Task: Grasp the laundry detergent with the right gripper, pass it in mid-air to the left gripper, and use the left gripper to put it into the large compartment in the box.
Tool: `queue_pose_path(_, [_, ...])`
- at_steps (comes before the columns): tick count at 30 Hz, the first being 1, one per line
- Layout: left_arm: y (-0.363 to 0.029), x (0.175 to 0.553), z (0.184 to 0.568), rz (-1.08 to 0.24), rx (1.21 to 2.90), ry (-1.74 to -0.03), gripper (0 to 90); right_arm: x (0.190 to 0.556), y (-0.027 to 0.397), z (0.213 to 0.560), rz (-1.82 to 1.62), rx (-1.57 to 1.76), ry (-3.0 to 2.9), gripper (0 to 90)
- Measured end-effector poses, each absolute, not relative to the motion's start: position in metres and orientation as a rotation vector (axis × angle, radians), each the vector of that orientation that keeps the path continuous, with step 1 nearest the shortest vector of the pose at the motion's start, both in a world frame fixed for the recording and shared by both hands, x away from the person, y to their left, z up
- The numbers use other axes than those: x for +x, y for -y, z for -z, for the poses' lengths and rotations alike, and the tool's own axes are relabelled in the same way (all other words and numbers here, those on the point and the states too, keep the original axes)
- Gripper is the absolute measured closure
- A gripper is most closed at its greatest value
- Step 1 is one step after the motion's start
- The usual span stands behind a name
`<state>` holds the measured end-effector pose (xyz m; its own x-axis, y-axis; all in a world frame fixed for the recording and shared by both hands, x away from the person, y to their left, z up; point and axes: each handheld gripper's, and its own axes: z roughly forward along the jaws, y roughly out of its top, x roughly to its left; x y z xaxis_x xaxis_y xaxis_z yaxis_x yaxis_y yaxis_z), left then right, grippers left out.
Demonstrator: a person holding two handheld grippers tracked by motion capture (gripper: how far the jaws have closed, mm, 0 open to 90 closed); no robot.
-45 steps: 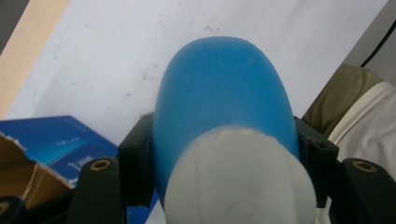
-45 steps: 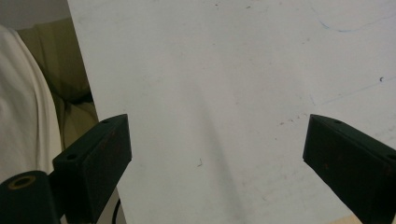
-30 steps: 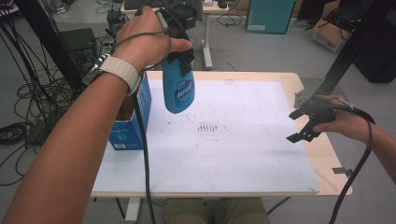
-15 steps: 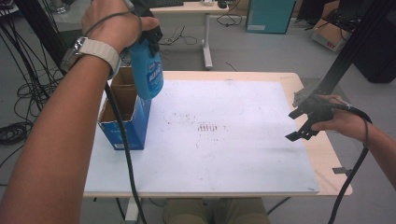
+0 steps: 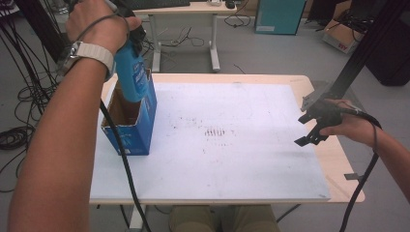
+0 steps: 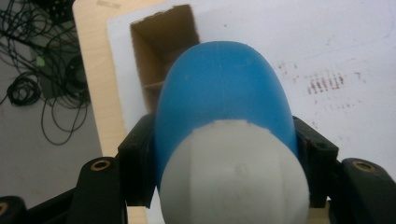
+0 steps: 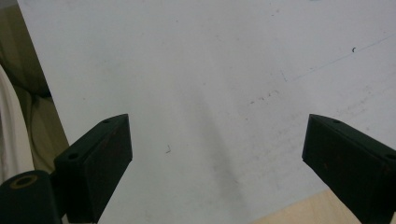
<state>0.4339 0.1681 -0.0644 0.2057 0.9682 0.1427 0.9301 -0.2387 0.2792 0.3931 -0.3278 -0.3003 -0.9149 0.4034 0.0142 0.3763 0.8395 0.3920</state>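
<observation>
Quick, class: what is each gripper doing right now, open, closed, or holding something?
Left gripper: closed on the blue bottle, held over the open cardboard box.
Right gripper: open, holding nothing, above the white board.

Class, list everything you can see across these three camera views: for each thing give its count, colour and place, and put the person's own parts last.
bottle: 1, blue with a white cap end, clamped in the left gripper above the open box
cardboard box: 1, blue outside and brown inside, open at the top, on the table's left side
white board: 1, white with dark smudges, covering most of the table top
table: 1, light wood, under the board
desk: 1, light wood top with white legs, beyond the table
cables: many, black, on the floor at left
left gripper: 1, black, closed on the bottle
right gripper: 1, black, jaws open, over the board's right edge
forearms: 2, entering from below
</observation>
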Motion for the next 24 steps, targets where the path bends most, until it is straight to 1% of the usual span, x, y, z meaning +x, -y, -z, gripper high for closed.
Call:
queue_pose_path(7, [-0.183,0.439,0.078,-0.47,2.267,-1.925,37.4,0.392,0.333,0.304,-0.609,0.648,-2.935,8.5])
queue_pose_path(13, [-0.193,0.445,0.096,-0.462,2.241,-1.963,37.4,0.391,0.338,0.305,-0.613,0.673,-2.927,8.5])
queue_pose_path(24, [-0.202,0.45,0.127,-0.443,2.261,-1.995,37.4,0.392,0.342,0.308,-0.648,0.697,-2.914,8.5])
